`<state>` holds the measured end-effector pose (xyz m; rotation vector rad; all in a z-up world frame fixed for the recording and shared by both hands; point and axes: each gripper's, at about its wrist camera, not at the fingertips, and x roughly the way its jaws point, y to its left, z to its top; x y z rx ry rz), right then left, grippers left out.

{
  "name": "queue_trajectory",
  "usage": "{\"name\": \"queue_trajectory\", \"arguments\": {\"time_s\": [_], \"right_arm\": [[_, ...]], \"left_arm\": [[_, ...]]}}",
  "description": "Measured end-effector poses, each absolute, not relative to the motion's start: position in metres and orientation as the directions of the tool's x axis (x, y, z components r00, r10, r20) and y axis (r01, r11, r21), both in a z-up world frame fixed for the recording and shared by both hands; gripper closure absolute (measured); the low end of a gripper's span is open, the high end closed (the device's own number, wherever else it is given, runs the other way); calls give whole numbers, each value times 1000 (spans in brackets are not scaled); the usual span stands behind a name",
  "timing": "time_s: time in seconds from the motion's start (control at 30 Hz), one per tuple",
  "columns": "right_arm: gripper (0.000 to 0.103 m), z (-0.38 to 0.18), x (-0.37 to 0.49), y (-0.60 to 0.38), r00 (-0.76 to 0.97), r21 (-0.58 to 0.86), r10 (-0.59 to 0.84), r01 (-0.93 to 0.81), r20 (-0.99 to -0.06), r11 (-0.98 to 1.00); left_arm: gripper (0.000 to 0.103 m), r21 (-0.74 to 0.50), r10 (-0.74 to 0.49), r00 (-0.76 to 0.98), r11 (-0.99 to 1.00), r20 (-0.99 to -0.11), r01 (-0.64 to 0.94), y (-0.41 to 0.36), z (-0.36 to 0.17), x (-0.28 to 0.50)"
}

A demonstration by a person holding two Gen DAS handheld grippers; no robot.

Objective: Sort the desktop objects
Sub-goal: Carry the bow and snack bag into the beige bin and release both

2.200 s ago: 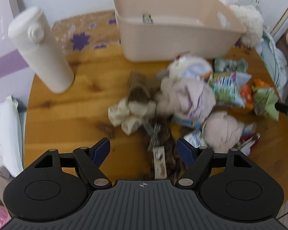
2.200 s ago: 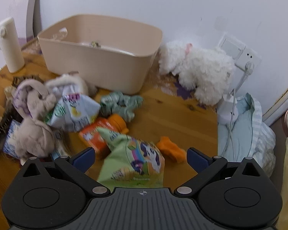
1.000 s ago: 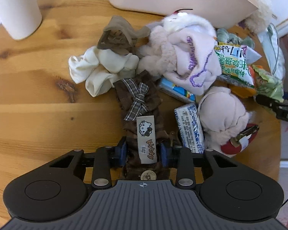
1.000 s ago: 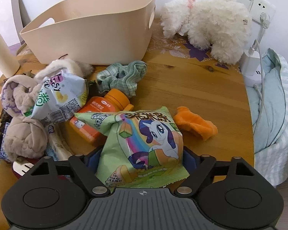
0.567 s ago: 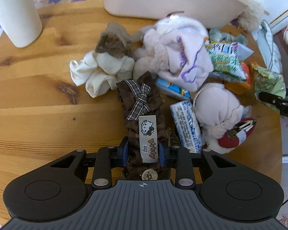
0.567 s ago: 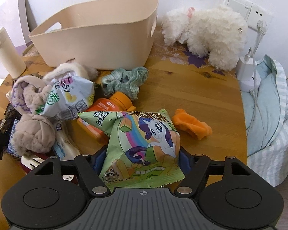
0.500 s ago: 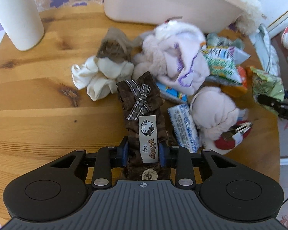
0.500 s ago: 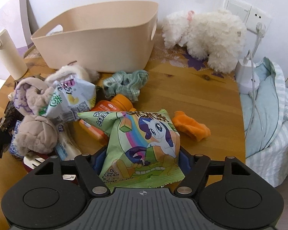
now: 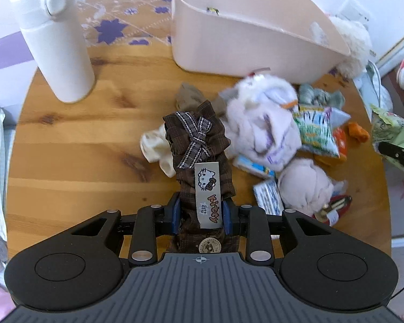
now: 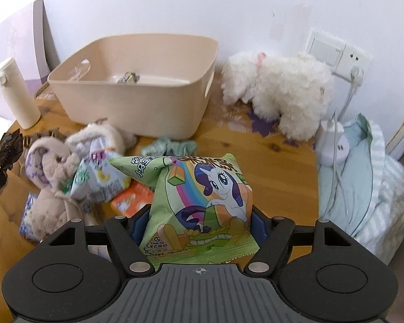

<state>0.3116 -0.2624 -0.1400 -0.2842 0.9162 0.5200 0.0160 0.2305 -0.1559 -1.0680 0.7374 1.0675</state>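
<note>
Both grippers hold something clear of the table.

The brown pouch (image 9: 200,161), with its bow and cat label, sticks forward from the left gripper (image 9: 201,216), whose blue pads pinch its lower end, jaws nearly closed. The green snack bag (image 10: 202,202) sits between the pads of the right gripper (image 10: 198,227), jaws wide and pressing its sides after just closing in. Beneath lie soft toys, packets and a bottle on the wooden table (image 9: 75,140); the beige bin (image 10: 137,86) stands beyond, a white flask (image 9: 56,40) to its left.
</note>
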Motion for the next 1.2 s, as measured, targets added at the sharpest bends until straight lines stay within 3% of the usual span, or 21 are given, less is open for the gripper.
{"name": "queue_trajectory", "arguments": {"time_s": [0.7,0.93,1.2], "right_arm": [[31,-87,375,-208,584,-78,383,-612,-716,787],[31,-86,388,-178,592,-120,394,-644,-703,755],[30,-93,407,-157,599,-85,393,-614,-697,785]], "left_arm": [[72,-198,544,276,198,-792,-960,317,-62,36],[72,-112,567,209,201,-796,-973,351,-55,62],[72,-113,576,169,131,-800,-985,383,-59,80]]}}
